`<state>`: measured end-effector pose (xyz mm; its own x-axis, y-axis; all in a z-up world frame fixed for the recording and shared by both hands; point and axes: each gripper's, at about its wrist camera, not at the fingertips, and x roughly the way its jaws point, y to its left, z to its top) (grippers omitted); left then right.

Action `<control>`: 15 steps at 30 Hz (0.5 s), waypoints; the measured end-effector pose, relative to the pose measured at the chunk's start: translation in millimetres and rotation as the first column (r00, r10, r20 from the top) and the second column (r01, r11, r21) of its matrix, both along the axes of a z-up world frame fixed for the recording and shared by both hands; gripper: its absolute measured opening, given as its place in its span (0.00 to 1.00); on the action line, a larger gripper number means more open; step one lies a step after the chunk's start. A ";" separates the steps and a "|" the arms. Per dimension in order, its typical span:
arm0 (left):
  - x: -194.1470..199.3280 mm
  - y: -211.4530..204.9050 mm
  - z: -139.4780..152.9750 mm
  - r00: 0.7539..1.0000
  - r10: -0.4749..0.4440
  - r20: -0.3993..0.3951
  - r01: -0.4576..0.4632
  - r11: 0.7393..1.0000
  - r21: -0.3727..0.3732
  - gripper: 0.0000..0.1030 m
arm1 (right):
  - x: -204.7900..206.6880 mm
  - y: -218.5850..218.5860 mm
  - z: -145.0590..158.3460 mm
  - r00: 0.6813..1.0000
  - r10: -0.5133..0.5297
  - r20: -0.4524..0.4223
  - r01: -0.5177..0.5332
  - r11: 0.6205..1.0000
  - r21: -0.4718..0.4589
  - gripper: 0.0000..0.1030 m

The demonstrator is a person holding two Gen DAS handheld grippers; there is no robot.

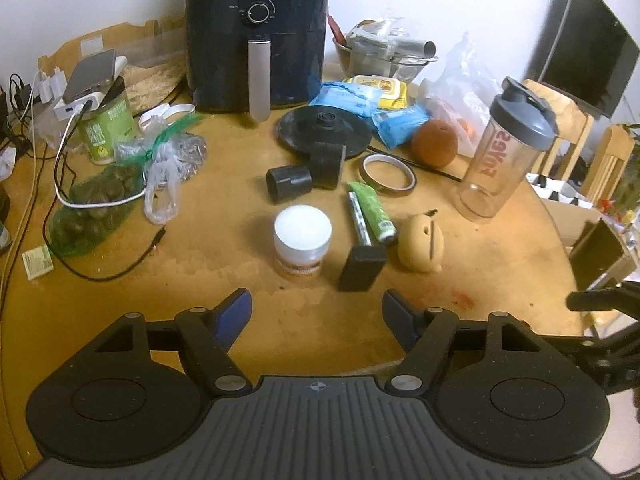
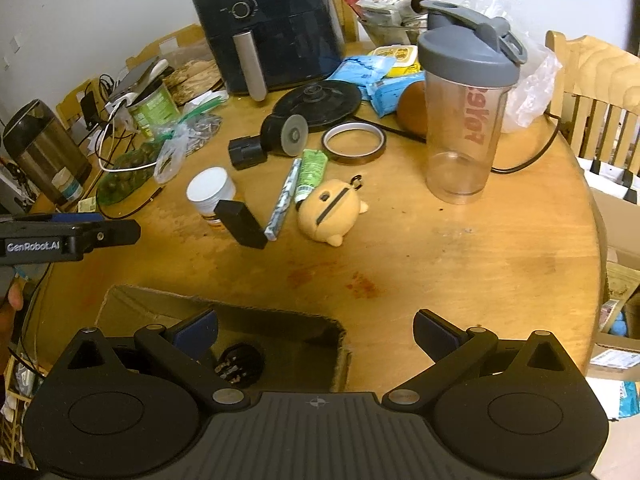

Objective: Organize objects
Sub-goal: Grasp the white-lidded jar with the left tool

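A round wooden table is filling both views, crowded at its far side and bare near the grippers. An air fryer is standing at the far edge against the wall, its handle facing the near side. To the right, a clear shaker bottle with a grey lid is standing upright, well apart from the small things. A cardboard box is sitting open at the near edge under the right gripper, with a dark round thing lying inside it. A black kettle base is lying just in front of the fryer, with blue packets to its right. A green net bag is slumping at the left, a white cable draped across it. Mid-table, a yellow plush toy is lying on its side, near a tape ring. A white-lidded jar is standing left of a black block, touching it in the right view. A green tube and a patterned pen are lying side by side between jar and toy. The left gripper is hovering above bare table short of the jar, fingers apart and holding nothing. The right gripper's fingers are also spread wide, with nothing between them.
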<state>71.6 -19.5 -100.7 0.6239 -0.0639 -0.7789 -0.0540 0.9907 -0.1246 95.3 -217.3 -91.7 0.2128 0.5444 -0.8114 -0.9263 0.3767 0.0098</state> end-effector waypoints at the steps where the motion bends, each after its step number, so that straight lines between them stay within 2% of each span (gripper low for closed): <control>1: 3.1 0.7 -0.8 1.000 0.002 0.001 -0.002 1.000 0.003 0.70 | 1.9 -0.4 0.3 1.000 -0.004 0.000 0.004 1.000 0.000 1.00; 15: 45.8 2.7 -11.7 1.000 -0.020 0.010 0.020 0.999 0.040 0.69 | 27.1 -6.4 2.1 0.998 -0.062 -0.009 0.062 0.998 -0.001 1.00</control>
